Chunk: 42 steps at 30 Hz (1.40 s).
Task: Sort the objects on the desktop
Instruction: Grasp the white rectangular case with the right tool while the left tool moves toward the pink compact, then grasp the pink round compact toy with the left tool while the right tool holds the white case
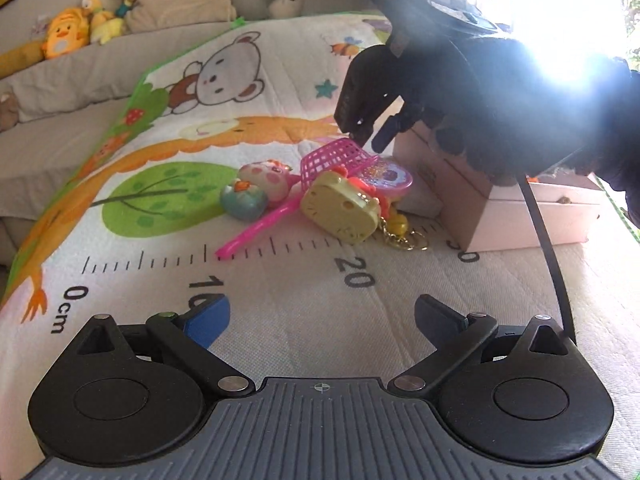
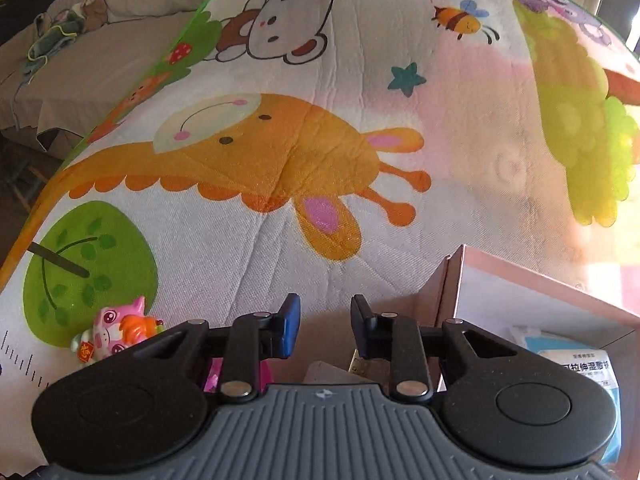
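A heap of small toys lies on the cartoon play mat: a pink mesh basket scoop, a yellow cat-face case, a glittery pink round compact, a pink pig figure, a teal egg toy and a gold keychain. My left gripper stands wide open and empty, short of the heap. My right gripper hovers over the basket's far rim beside the pink box. In its own view the right gripper has its jaws drawn close with nothing between them; the pig figure sits lower left.
The open pink box holds a white and blue packet. A black-gloved hand carries the right gripper, and its cable hangs down at the right. Plush toys and cushions line the sofa behind. Strong glare fills the upper right.
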Tool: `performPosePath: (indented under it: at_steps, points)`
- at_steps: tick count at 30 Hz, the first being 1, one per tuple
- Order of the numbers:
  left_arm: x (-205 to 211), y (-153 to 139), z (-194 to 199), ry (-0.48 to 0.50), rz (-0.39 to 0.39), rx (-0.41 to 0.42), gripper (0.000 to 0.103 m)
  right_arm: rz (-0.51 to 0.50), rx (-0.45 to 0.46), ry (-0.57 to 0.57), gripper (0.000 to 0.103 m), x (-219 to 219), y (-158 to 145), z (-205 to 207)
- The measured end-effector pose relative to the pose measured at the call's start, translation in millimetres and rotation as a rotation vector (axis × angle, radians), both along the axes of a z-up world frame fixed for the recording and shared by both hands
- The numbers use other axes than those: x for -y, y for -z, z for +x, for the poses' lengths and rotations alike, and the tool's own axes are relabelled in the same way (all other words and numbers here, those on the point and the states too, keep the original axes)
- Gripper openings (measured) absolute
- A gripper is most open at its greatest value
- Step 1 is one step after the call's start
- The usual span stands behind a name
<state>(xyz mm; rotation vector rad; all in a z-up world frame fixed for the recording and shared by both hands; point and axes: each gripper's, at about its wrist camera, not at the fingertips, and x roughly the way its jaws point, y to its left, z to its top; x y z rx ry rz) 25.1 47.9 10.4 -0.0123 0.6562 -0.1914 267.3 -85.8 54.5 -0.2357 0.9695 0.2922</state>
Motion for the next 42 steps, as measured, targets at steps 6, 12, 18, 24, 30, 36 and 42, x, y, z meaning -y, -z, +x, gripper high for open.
performPosePath:
  at_steps: [6,12,18,24,30,36,42]
  points:
    - [-0.8,-1.6,-4.5,0.021,0.005,-0.004,0.102,0.099,-0.136,-0.098,0.027,5.2,-4.5,-45.1]
    - [7.4,-2.3,-16.6,0.089,0.033,-0.006,0.103,0.222,-0.207,-0.181,0.025,30.9,-17.9,-113.6]
    - [19.1,-1.1,-16.4,0.108,0.056,-0.006,0.103,0.155,0.039,-0.166,0.043,64.5,-43.0,-167.5]
    - [24.8,-0.6,-20.5,0.111,0.102,-0.009,0.103,0.234,0.008,-0.072,0.067,88.2,-15.4,-178.8]
    - [18.0,0.6,-21.3,0.090,0.100,-0.015,0.103,0.287,-0.075,-0.029,0.055,87.7,14.9,-174.6]
    - [13.9,-1.4,-24.1,0.078,0.090,-0.011,0.103,0.274,-0.071,-0.044,0.048,99.5,13.8,-198.0]
    - [22.1,-7.7,-26.0,0.101,0.077,0.007,0.103,0.199,-0.033,0.021,0.048,136.4,11.9,-246.0]
